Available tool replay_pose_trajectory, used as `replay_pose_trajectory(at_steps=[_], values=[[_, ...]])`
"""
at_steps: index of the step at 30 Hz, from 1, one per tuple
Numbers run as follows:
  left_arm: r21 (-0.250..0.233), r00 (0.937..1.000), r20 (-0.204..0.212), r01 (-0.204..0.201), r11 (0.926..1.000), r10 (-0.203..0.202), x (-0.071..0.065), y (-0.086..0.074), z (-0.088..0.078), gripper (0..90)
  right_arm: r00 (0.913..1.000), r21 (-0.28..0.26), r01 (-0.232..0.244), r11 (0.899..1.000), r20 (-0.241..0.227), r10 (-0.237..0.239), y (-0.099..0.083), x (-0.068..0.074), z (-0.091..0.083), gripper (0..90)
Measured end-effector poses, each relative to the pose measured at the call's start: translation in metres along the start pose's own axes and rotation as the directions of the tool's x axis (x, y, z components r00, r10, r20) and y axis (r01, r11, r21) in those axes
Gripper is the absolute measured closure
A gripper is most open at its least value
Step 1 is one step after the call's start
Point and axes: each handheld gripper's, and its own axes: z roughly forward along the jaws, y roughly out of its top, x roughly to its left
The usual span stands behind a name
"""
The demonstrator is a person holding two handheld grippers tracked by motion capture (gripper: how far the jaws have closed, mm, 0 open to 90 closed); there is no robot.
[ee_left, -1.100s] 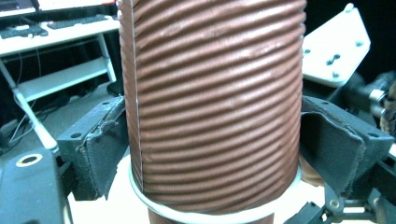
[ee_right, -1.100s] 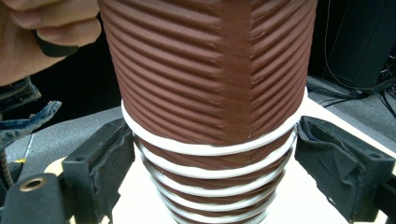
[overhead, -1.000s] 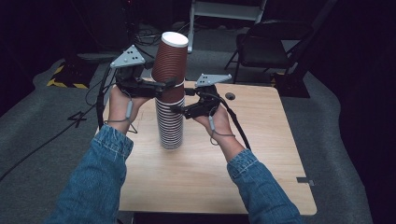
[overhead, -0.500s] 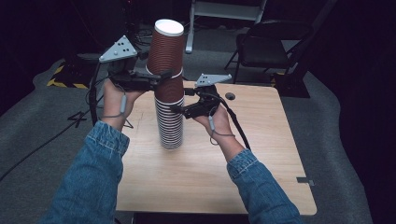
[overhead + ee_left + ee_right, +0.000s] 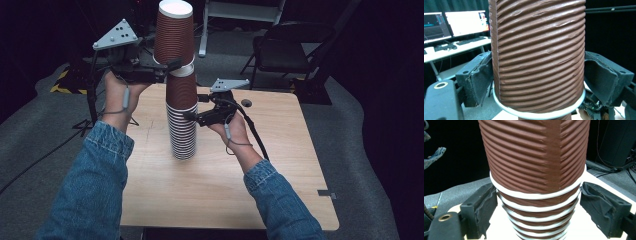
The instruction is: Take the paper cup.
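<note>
Since the earlier frame, my left gripper [image 5: 167, 67] had risen, and the top cup [image 5: 174, 35] had come up with it, so that its white rim stood higher above the cup stack [image 5: 182, 125] than before. My right gripper [image 5: 192, 116] had kept its place at the stack.

Item one: top cup, brown, ribbed, upside down, white rim at the bottom. In the high view it sat partly lifted off the stack, still over the next cup below. In the left gripper view the cup [image 5: 539, 57] stood between the padded jaws, which pressed on its sides just above the rim; I held it. These jaws had just been opening a little, with the cup between them.

Item two: cup stack, same brown ribbed cups nested upside down, upright near the middle of the tabletop [image 5: 280, 175]. In the right gripper view the stack [image 5: 536, 202] showed several white rims one under another. The right jaws stood at either side of it, at the level of the upper rims. They had just been closing with the stack between them; from the pictures I could not tell for certain whether both pads pressed on it.

Item three: small dark round object [image 5: 246, 103] on the tabletop beyond the right hand [image 5: 235, 131].

Item four: black chair [image 5: 285, 50] on the floor behind the tabletop.
</note>
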Motion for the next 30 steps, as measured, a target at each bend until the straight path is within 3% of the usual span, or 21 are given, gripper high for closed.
replay_pose_trajectory(at_steps=[7,9,15,30], values=[[-0.021,0.9999,0.016,0.001,0.9998,-0.001,0.000,0.009,-0.005,13.8,1.0000,0.001,-0.002,1.000,0.001,0.002,0.000,0.000,0.000,14.9],[-0.016,0.9992,0.034,-0.020,0.9997,0.020,-0.001,0.014,-0.007,13.8,1.0000,0.002,0.002,1.000,0.000,-0.002,0.000,0.000,-0.001,14.9],[-0.018,0.9977,0.060,-0.031,0.9994,0.032,-0.002,0.021,-0.010,13.8,0.9998,0.010,0.018,1.000,0.003,-0.018,0.001,0.002,-0.003,14.9],[-0.003,0.9843,0.173,-0.036,0.9994,0.036,-0.002,0.025,-0.016,13.7,0.9998,0.023,0.014,1.000,-0.015,-0.014,0.002,-0.001,0.001,8.8]])
